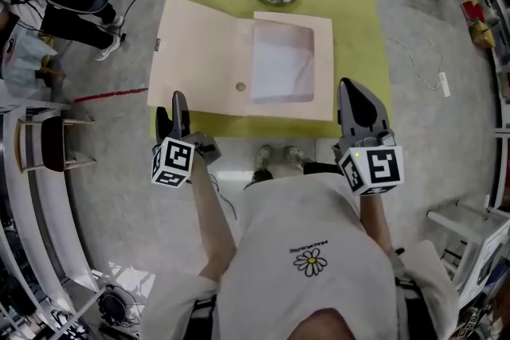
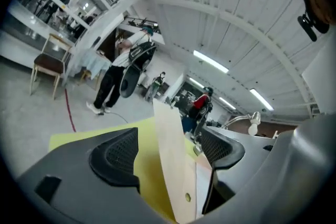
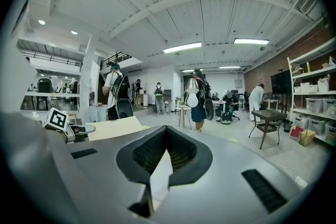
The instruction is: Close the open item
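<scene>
Left gripper (image 1: 173, 109) has its jaws apart, with the folder's (image 1: 205, 52) near edge between them, not pinched. Right gripper (image 1: 355, 101) pinches the folder's near right corner. The folder lies wide open on the table (image 1: 360, 20), so it seems no closing is done yet.
</scene>
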The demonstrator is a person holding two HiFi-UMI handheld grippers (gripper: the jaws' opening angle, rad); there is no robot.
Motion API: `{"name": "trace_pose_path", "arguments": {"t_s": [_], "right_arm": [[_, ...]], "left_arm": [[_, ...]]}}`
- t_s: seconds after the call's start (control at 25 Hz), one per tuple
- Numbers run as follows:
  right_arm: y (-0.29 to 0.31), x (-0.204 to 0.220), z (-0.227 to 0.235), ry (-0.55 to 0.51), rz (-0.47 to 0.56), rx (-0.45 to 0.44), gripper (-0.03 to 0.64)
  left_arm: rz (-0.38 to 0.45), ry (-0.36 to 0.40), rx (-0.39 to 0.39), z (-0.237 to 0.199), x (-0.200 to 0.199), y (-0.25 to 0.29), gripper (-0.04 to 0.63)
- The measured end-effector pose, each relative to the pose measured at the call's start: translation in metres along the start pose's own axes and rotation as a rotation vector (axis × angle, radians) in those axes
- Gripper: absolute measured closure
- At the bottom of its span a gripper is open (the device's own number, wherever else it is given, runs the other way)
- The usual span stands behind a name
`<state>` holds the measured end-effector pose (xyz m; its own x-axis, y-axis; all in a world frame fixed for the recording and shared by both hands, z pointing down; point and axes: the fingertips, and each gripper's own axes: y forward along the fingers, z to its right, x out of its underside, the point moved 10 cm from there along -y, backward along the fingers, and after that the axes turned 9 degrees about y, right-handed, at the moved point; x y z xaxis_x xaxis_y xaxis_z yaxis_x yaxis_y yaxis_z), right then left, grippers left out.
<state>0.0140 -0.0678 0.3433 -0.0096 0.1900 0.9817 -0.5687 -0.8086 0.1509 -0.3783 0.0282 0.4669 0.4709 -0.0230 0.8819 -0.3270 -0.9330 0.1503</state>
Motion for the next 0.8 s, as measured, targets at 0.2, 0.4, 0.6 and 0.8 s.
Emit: {"name": "trace_pose_path", "arguments": {"t_s": [0.2,0.4,0.6,0.8], "right_arm": [[0.001,0.005,0.005,0.002,-0.017,0.004,0.607],[-0.005,0.008,0.012,0.014,-0.029,0.035,0.607],[-0.009,0.013,0.020,0.015,-0.032,0.072,0.607],[-0.015,0.014,0.031,0.023,-0.037,0.117,0.607]], "left_arm": [[-0.037,-0.107,0.077,-0.006,0.024,0.021,0.255],[-0.018,-0.196,0.159,-0.003,0.031,0.037,0.318],[-0.044,-0.110,0.107,0.000,0.033,0.044,0.554],[-0.036,-0.009,0.131,0.021,0.032,0.044,0.574]]}}
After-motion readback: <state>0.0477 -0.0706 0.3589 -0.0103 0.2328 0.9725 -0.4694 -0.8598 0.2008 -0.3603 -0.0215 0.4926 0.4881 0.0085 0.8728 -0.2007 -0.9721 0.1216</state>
